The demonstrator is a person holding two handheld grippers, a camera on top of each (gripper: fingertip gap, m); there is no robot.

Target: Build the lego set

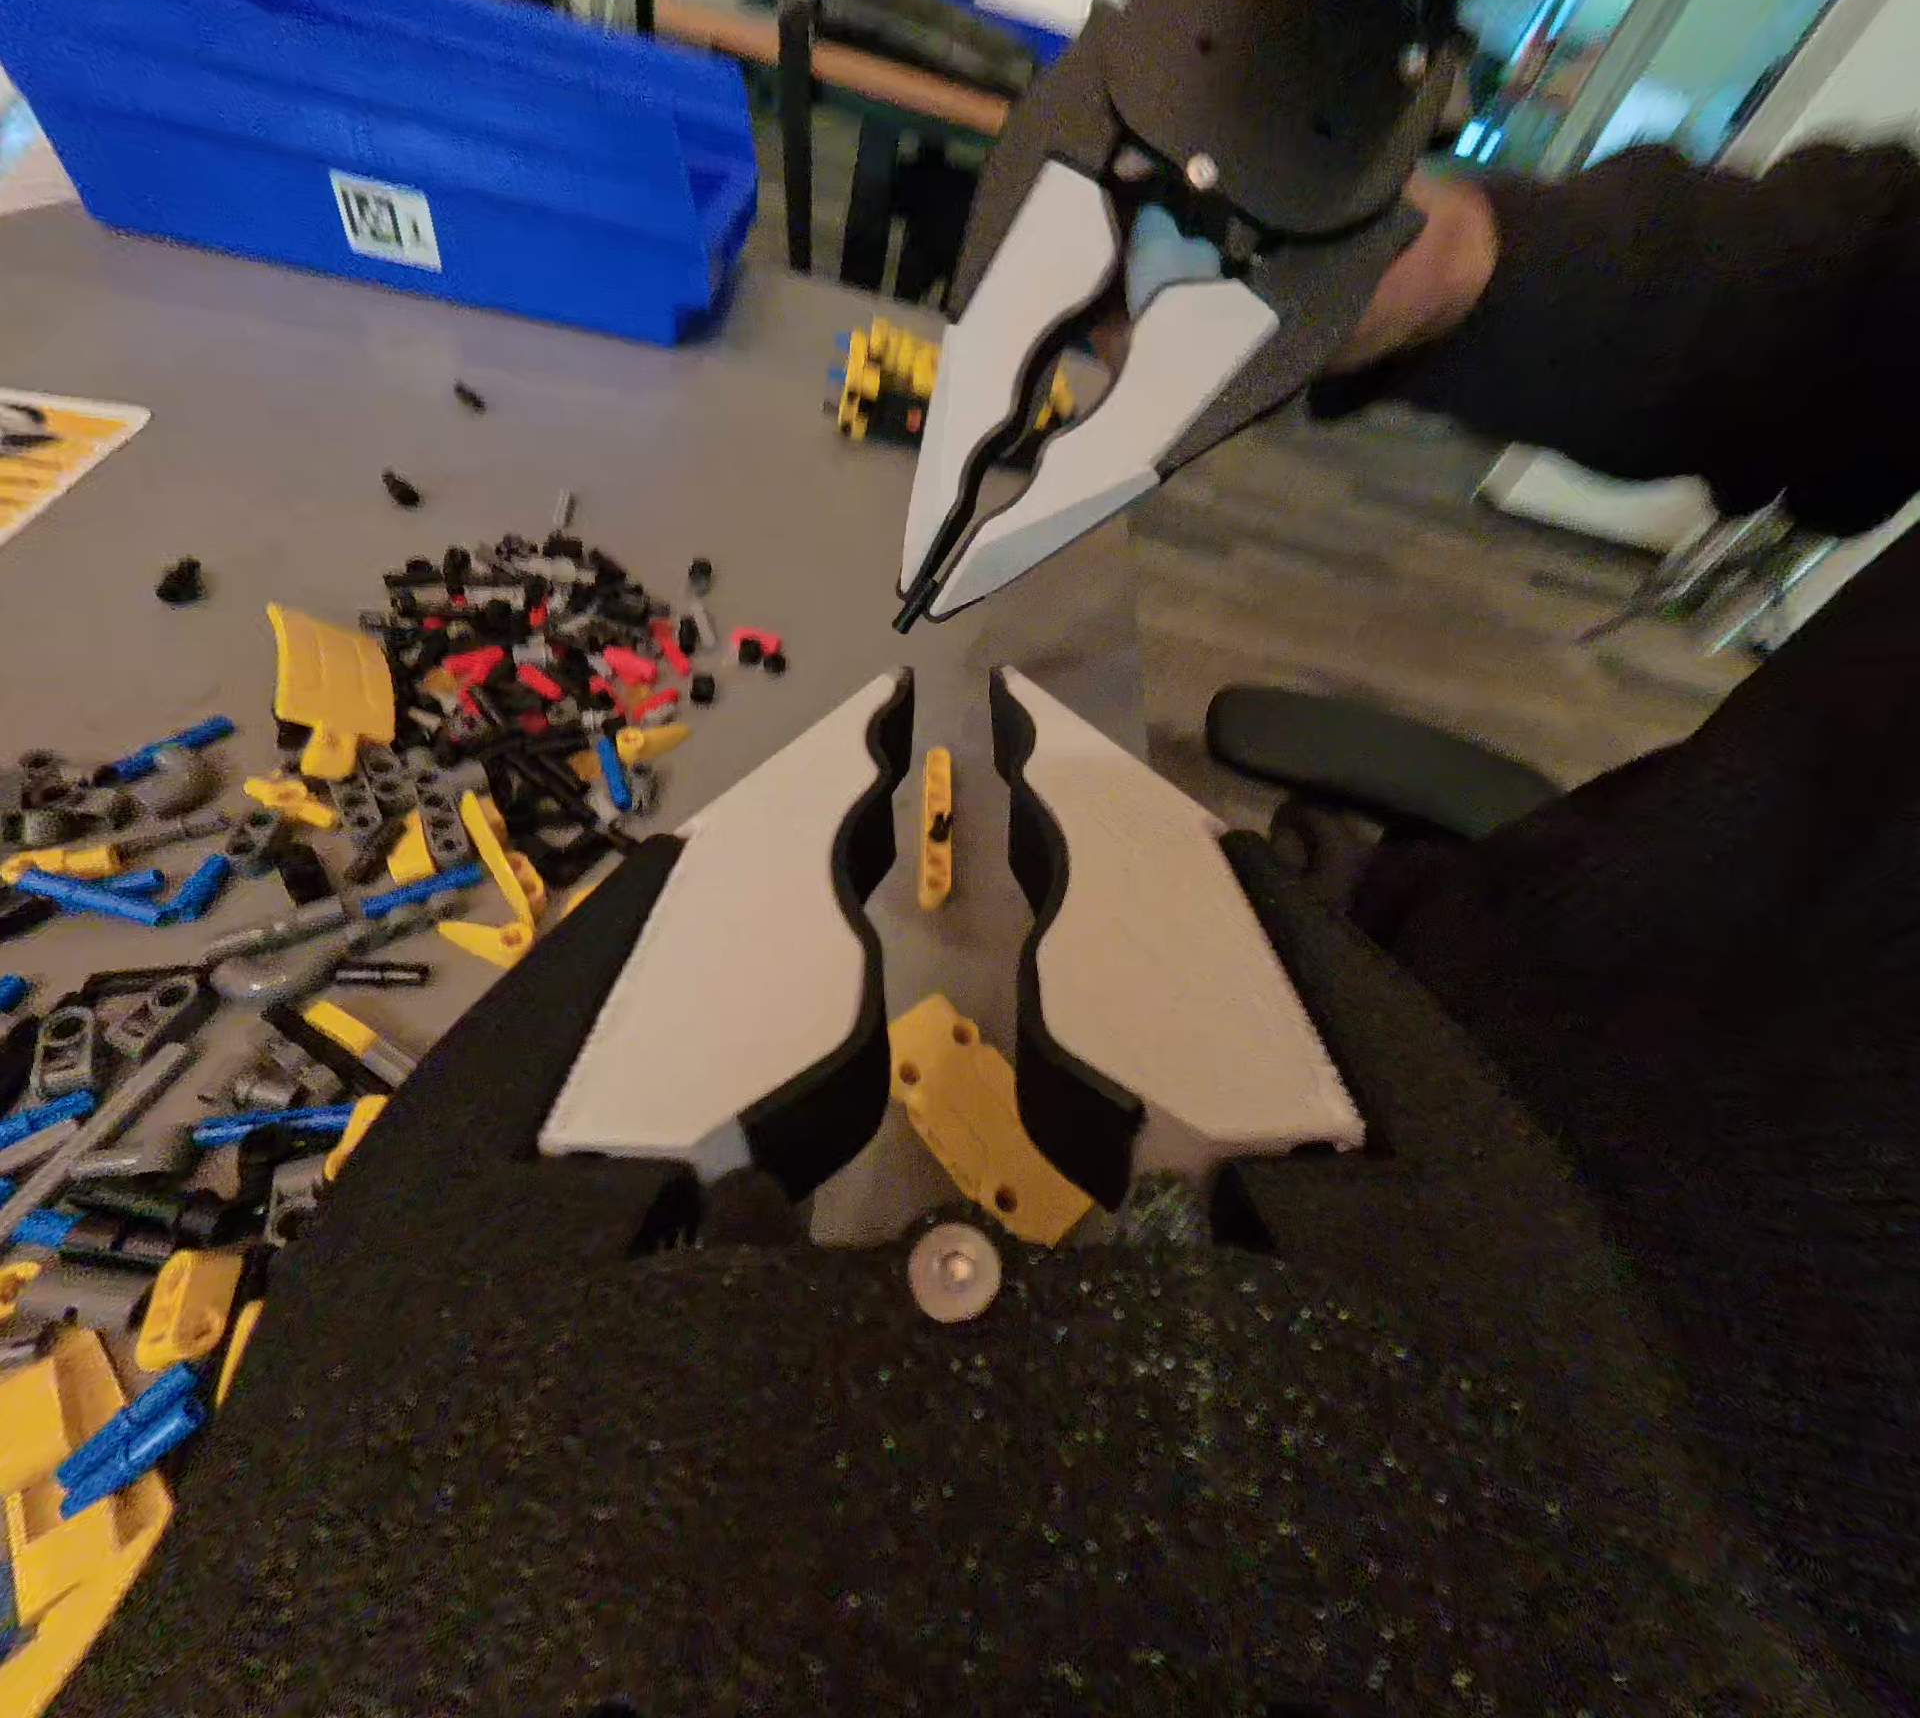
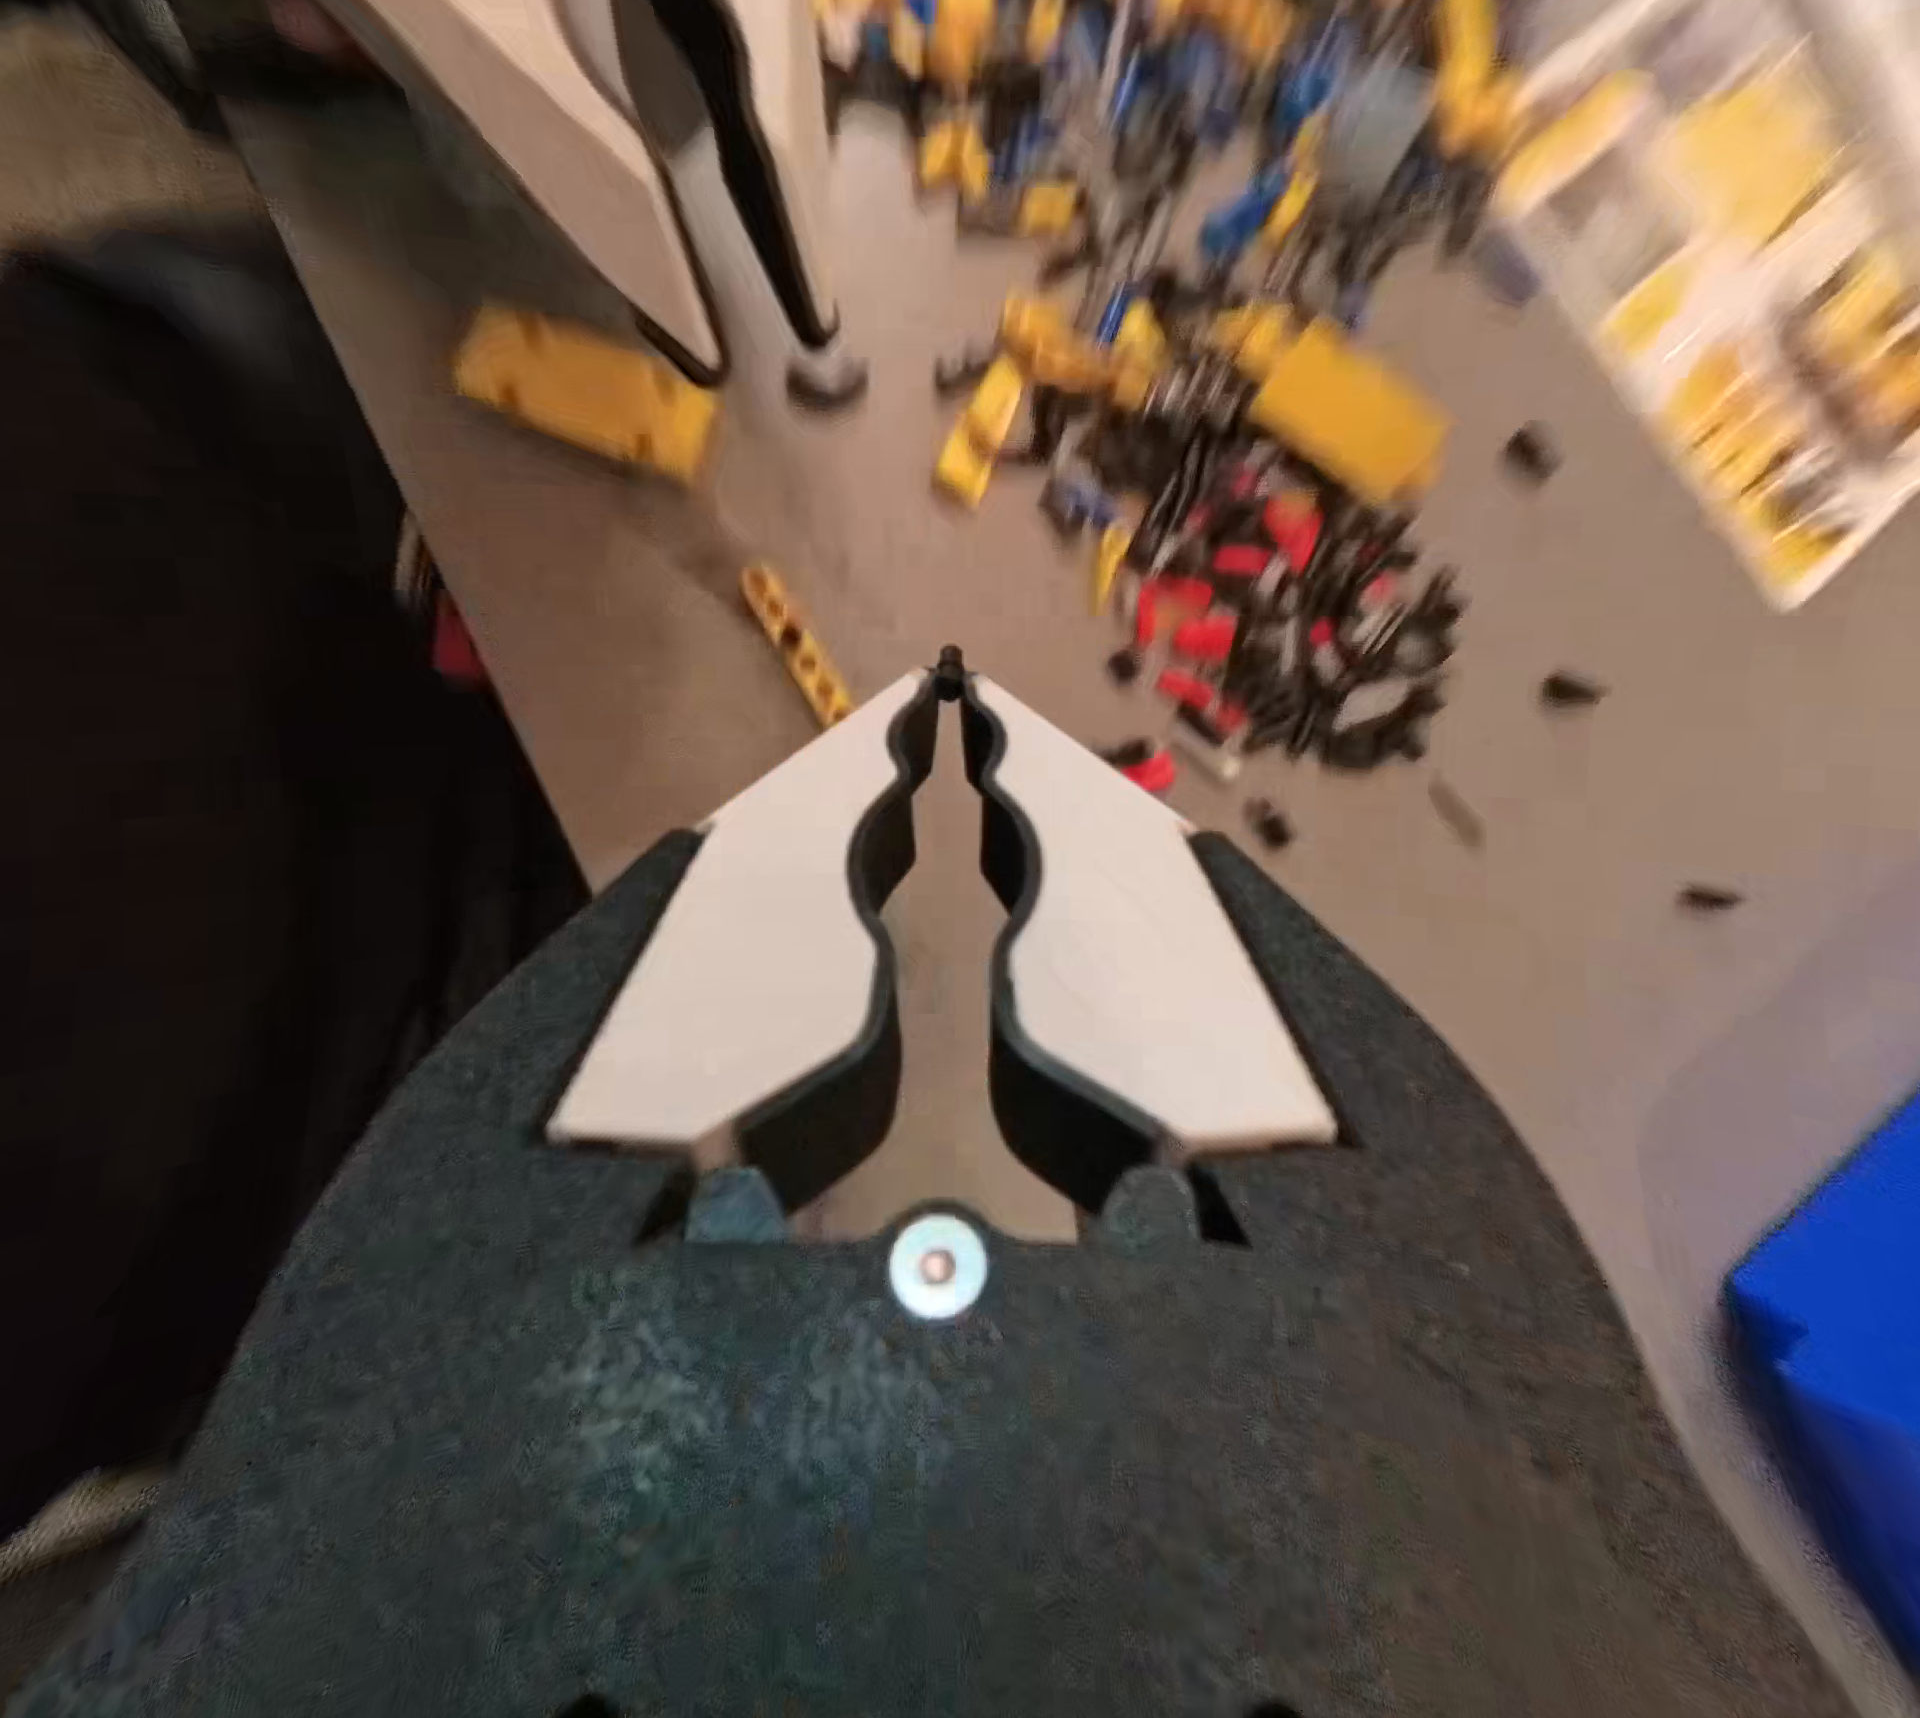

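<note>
- Right gripper (image 2: 948, 681): tips pinched on a small black pin (image 2: 948, 660), held above the table (image 1: 675, 442).
- Left gripper (image 1: 951, 681): fingers apart, empty, hovering over a yellow beam (image 1: 935, 827) flat on the table.
- Beam's long axis runs along the left fingers; a black peg sits in one hole.
- Pin tip is just beyond the beam's far end; parts pile (image 1: 540, 660) lies to the left.

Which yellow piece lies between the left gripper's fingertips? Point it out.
The slim yellow beam with holes, lying alone on the grey table between the open left gripper fingers. The wider yellow panel sits farther back near the finger bases.
</note>
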